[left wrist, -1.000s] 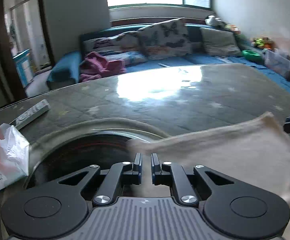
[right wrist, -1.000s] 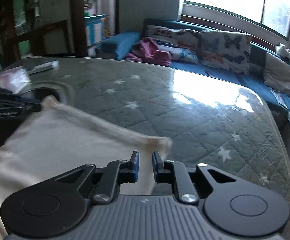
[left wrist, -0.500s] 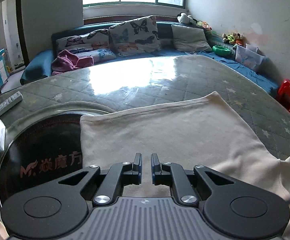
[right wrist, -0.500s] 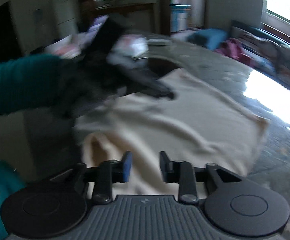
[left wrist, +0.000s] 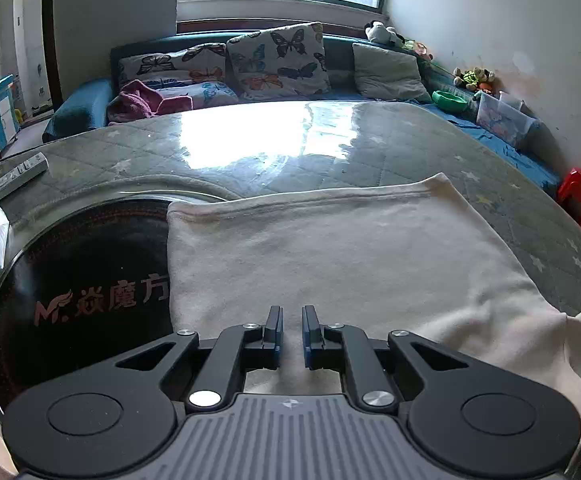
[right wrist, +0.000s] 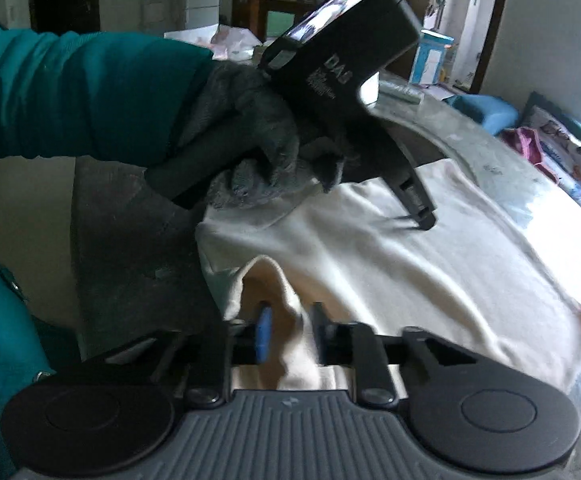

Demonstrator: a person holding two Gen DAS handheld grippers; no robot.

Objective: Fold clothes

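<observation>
Cream garment (left wrist: 342, 256) lies spread on the tabletop (left wrist: 274, 148), one near corner overlapping the dark round inset (left wrist: 78, 280) with printed lettering; its far edge runs straight across, and the panel in front of us looks fairly flat with only mild creases. We judge the task to be in its early part: the cloth is laid out and smoothed, but we see no finished fold yet, and the near end remains bunched.

Our left tongs (left wrist: 291, 334) hover low over the near part of the cloth, jaws almost together with a narrow slit between them; cloth shows below that slit, not clamped in it, so we read them as shut and empty. From the right wrist view, a gloved hand (right wrist: 246, 136) in a teal sleeve (right wrist: 74, 92) carries those left tongs (right wrist: 420, 212) just above the fabric.

Our right tongs (right wrist: 288, 338) straddle a raised ridge of the cream cloth at the near edge; the picture is blurred (the pads look a little apart), yet the fabric stands up between them and we take them as closed on it.

What is left, in our judgement: carry that pinched edge across, lay it flat, then fold again and tidy the bundle.
</observation>
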